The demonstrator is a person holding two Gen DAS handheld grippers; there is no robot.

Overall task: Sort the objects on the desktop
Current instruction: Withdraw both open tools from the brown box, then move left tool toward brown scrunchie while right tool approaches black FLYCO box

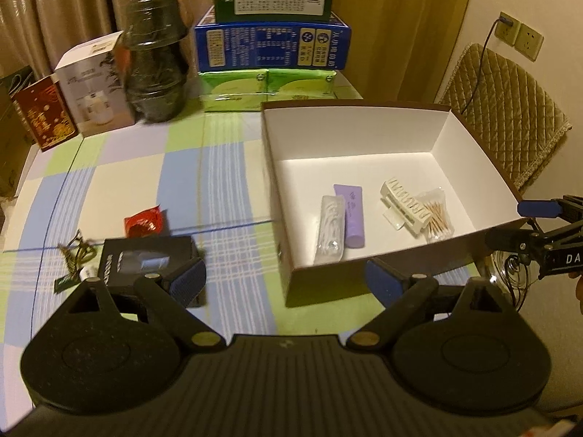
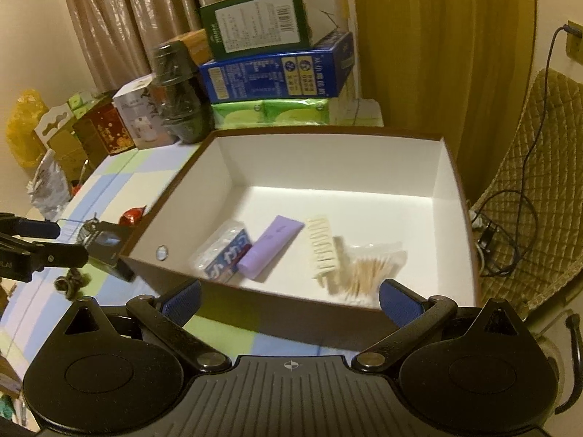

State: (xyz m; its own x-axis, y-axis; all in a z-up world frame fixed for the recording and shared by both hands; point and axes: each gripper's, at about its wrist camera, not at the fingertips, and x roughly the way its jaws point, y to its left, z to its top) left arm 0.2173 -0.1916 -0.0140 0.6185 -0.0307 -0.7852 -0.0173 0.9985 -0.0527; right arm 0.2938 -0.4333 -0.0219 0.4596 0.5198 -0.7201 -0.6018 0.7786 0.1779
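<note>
Your left claw [image 1: 286, 284] stands wide open and holds nothing — it hangs over the checked tabletop [image 1: 226, 182] just short of the brown cardboard box with white inside walls [image 1: 357, 134]. Your right claw [image 2: 289, 300] is spread just as wide, empty, at the box's near wall. Inside the box lie a lilac plastic tube [image 1: 350, 215], a clear floss-pick packet [image 1: 331, 229], a cream hair clip [image 1: 402, 205] and a bag of cotton swabs [image 1: 435, 215]. Toward the tabletop's left edge sit a red foil sachet [image 1: 144, 221] and a small black carton [image 1: 145, 260].
</note>
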